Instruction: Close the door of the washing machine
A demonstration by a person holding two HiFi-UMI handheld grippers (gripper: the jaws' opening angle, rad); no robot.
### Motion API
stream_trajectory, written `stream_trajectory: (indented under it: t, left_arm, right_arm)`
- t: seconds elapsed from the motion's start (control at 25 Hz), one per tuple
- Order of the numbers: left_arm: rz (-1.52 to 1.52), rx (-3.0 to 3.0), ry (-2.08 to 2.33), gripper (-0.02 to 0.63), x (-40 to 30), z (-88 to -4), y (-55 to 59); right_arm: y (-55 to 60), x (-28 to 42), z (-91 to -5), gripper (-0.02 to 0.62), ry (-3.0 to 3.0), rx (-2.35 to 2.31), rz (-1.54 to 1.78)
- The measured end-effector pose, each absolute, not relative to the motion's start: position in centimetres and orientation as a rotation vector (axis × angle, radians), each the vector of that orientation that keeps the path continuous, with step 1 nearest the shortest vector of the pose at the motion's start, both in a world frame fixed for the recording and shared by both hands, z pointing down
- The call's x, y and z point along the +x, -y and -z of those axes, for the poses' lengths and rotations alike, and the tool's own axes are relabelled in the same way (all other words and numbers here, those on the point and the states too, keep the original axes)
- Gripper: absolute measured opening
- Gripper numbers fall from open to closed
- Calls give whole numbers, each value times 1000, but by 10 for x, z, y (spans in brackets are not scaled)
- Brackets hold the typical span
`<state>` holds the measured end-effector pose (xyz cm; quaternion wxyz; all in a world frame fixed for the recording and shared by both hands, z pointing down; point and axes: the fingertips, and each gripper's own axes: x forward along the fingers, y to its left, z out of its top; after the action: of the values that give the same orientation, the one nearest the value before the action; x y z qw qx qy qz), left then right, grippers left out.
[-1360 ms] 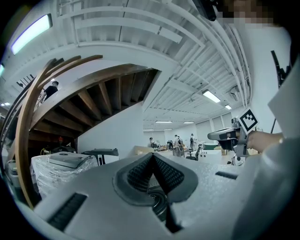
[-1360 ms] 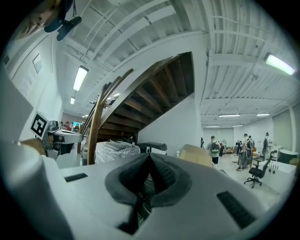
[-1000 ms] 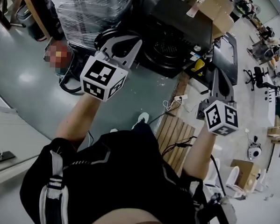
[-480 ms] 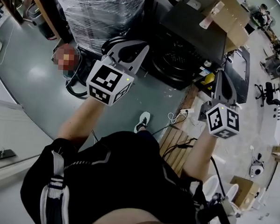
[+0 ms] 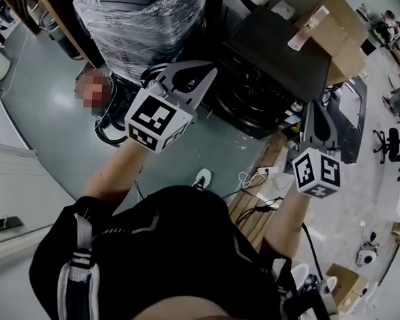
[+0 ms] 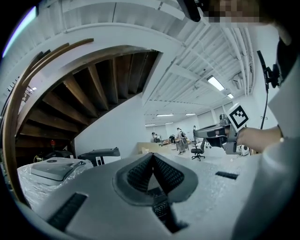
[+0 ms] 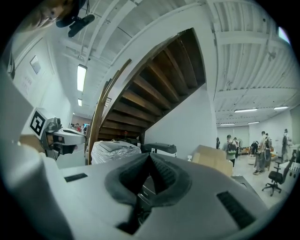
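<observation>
The dark washing machine (image 5: 275,63) stands on the floor (image 5: 48,114) straight ahead of the person, between a plastic-wrapped appliance (image 5: 137,19) on its left and a cardboard box (image 5: 337,33) behind its right side. Its round front (image 5: 247,98) faces the person. The door itself cannot be told apart from the drum opening, so how far it stands open is unclear.

Both tools are held level and point toward the machine. The left gripper (image 5: 198,74) has its jaws pressed together on nothing, and so does the right gripper (image 5: 314,118). In the head view the round front lies between the two tips, closer to the left one. In the right gripper view the machine sits directly beyond the jaws, while in the left gripper view it lies off to their left. The left gripper seems the better placed to push the door, once lowered to its level.
</observation>
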<state>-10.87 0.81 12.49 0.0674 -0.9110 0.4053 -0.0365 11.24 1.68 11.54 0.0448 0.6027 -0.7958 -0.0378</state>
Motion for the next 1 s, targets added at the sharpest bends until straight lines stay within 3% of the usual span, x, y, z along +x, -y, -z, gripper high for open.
stream_trajectory:
  t: [0.6,1.0]
  left_arm:
    - [317,-2702,-1326,3,-57,-140,92]
    - [373,-2671,-1316,3,-76,-157,145]
  right_arm:
    - [79,189,-134,5,2528,1790,36]
    - [132,171,-155,5,2512,1796,-33]
